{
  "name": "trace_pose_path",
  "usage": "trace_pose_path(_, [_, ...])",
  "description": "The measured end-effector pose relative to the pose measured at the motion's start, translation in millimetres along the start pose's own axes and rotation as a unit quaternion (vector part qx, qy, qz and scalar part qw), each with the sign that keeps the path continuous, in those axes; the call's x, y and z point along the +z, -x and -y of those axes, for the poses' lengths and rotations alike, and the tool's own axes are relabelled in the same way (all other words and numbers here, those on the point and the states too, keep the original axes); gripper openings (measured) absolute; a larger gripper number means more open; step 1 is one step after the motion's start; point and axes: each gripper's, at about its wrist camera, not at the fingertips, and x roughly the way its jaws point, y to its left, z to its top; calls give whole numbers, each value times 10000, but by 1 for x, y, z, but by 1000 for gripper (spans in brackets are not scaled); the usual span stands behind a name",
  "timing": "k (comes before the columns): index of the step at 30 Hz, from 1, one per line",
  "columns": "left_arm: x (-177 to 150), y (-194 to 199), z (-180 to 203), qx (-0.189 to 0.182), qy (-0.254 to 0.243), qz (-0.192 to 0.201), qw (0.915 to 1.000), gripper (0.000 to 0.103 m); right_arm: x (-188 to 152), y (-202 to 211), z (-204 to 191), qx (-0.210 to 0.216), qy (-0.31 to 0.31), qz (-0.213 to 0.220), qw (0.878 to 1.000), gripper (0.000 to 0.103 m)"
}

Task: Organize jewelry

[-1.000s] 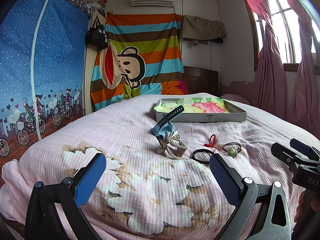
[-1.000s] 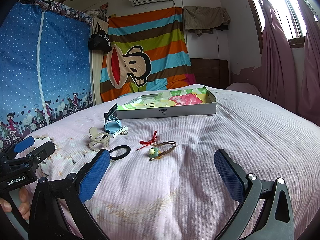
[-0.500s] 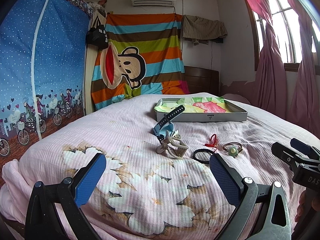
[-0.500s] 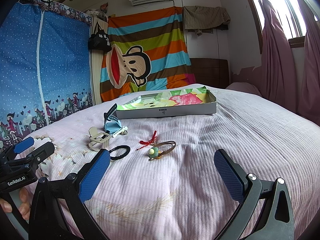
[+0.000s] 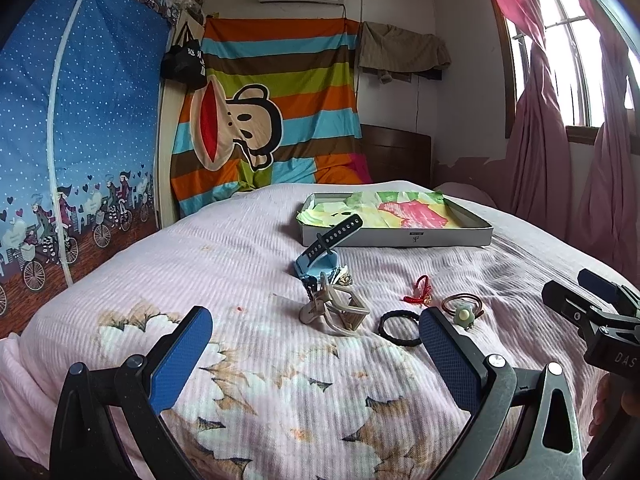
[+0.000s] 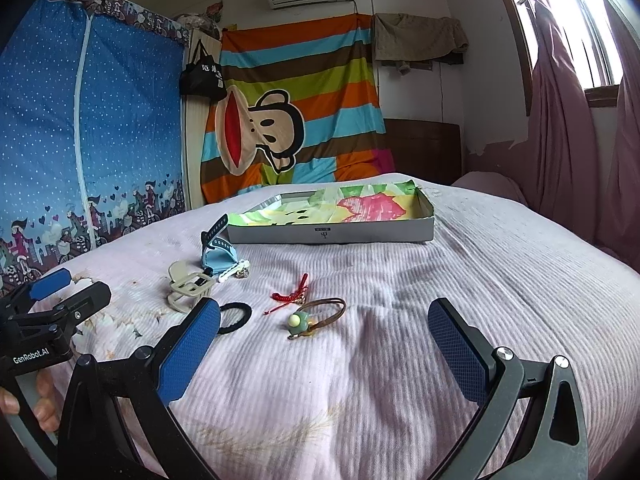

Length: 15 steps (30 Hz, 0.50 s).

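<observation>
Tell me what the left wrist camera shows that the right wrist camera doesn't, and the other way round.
Only the left wrist view shows the right gripper at its right edge, open. Only the right wrist view shows the left gripper at its left edge, open, with fingers of the hand holding it. Both show the tray, black hair tie and red cord on the bed.

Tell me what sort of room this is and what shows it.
A bedroom in a home, most likely. The work surface is a bed under a pink cover, with a wooden headboard behind it. A fabric wardrobe stands to the side, and pink curtains hang at the window.
</observation>
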Motion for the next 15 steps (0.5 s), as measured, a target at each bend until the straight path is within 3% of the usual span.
trace_pose_path(7, [14,-18,-1,-2,-101,-83,9999,103,10,-18,5,-64,13,-74,10000,102])
trace_pose_path(15, [22,-60,-7,56,-59,-719,9974,103,16,-48,5,49,46,-255,9997,102])
